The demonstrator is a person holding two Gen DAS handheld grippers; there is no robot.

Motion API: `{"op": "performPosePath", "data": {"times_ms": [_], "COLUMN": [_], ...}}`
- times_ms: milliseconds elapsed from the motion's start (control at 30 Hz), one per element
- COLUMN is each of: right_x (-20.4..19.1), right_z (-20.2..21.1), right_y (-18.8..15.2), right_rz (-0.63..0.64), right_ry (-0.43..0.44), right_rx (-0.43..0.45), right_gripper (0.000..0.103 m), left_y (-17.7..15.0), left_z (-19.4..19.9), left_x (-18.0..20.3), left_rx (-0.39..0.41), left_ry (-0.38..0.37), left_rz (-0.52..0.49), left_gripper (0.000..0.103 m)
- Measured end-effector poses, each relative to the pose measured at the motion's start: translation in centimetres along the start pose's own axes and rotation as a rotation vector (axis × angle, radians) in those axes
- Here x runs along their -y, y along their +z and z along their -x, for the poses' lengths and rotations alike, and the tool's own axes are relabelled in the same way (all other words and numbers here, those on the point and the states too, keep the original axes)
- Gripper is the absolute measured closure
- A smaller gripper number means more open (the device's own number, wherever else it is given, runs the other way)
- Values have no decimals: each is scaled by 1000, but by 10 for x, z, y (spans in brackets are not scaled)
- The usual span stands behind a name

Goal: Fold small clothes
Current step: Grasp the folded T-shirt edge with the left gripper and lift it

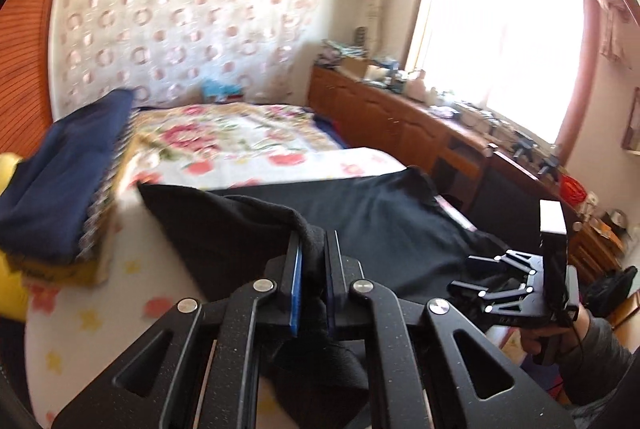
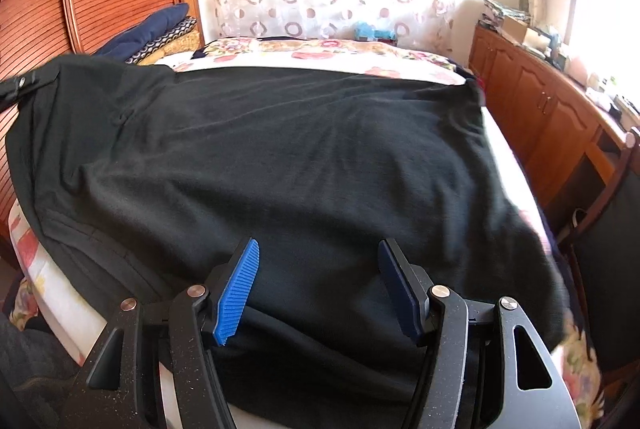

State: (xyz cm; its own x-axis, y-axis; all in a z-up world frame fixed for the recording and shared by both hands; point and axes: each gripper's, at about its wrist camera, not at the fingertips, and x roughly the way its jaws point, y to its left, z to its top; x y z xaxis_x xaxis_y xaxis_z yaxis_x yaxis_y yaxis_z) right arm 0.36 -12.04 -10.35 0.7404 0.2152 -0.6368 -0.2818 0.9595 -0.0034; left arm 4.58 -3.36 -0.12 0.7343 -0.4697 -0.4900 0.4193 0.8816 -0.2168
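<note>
Black fleece garment (image 2: 280, 157) lies spread on the floral bed (image 1: 240, 133); left hand-held gripper (image 1: 312, 257) pinches its edge, right hand-held gripper (image 2: 318, 293) gapes empty above, needing a grip before the first fold.

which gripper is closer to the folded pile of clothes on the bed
Left. The left gripper, shut on the black garment, is at that garment's corner beside the folded pile. The right gripper hovers open over the garment's near edge, farther away from the pile.
</note>
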Motion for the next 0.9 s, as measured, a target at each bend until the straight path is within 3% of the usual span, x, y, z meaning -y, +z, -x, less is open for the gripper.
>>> {"op": "performPosePath", "data": {"times_ms": [267, 400, 467, 533, 600, 667, 800, 900], "right_x": [37, 47, 49, 48, 46, 48, 41, 38], "right_z": [35, 40, 41, 41, 38, 36, 32, 26], "right_y": [5, 7, 9, 9, 9, 8, 8, 12], "right_rz": [-56, -86, -98, -100, -93, -94, -84, -74], "right_ry": [-43, -99, -93, -87, -80, -60, -27, -1], "right_rx": [77, 76, 91, 95, 94, 94, 94, 93], "right_gripper": [39, 39, 39, 39, 39, 39, 39, 39], "left_y": [44, 42, 34, 28, 22, 19, 13, 6], "left_z": [-12, -17, -22, -24, -24, -26, -25, -24], "left_x": [54, 76, 80, 79, 75, 73, 64, 55], "left_rx": [36, 16, -3, -16, -33, -45, -55, -66], "left_ry": [-102, -98, -68, -82, -81, -68, -63, -31], "left_rz": [-85, -130, -149, -146, -144, -152, -129, -124], "left_gripper": [93, 93, 88, 72, 63, 61, 24, 23]}}
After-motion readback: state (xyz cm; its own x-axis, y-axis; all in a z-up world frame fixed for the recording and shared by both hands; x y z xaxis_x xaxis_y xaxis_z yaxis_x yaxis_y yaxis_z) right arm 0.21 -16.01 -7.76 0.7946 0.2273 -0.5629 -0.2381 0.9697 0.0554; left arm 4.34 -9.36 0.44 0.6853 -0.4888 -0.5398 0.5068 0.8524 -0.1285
